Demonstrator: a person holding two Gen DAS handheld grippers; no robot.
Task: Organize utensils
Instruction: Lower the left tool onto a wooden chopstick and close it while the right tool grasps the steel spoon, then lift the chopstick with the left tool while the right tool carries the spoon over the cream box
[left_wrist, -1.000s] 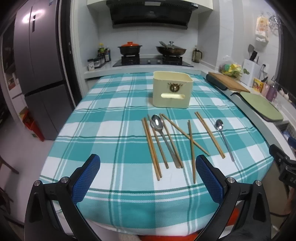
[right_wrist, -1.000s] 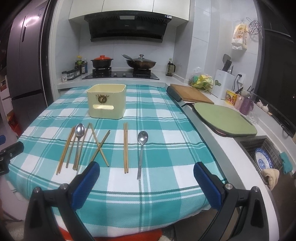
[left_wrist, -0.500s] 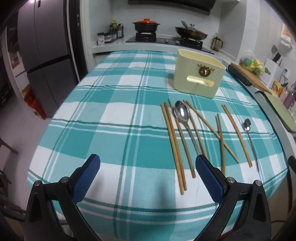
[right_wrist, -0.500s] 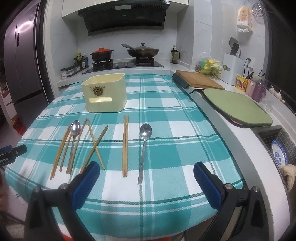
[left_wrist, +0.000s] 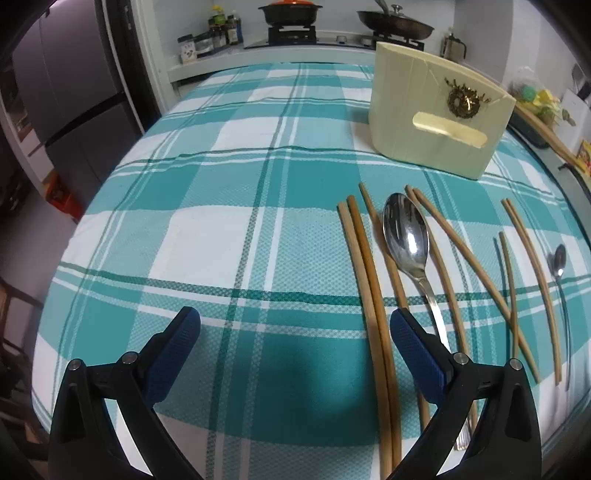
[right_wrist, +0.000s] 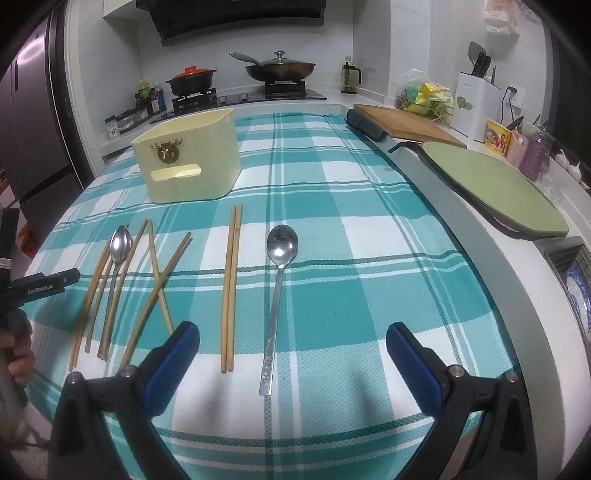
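Observation:
A cream utensil box (left_wrist: 439, 110) (right_wrist: 192, 158) stands on the teal checked tablecloth (left_wrist: 221, 221). In front of it lie several wooden chopsticks and two steel spoons. My left gripper (left_wrist: 295, 354) is open and empty, low over the cloth, with the leftmost chopstick pair (left_wrist: 369, 295) passing between its fingers near the right one. A large spoon (left_wrist: 410, 243) lies just right of that pair. My right gripper (right_wrist: 291, 362) is open and empty, with a straight chopstick pair (right_wrist: 229, 280) and a spoon (right_wrist: 279, 291) between its fingers. Crossed chopsticks (right_wrist: 159, 284) and the other spoon (right_wrist: 119, 251) lie further left.
A stove with a red pot (right_wrist: 190, 79) and a wok (right_wrist: 280, 68) stands at the back. A wooden board (right_wrist: 406, 125) and a green mat (right_wrist: 491, 188) lie on the counter to the right, by a sink (right_wrist: 576, 273). A fridge (left_wrist: 62, 92) stands to the left.
Both grippers have moved forward and lower toward the utensils. The left one has come in close over the left chopstick pair. Both remain open.

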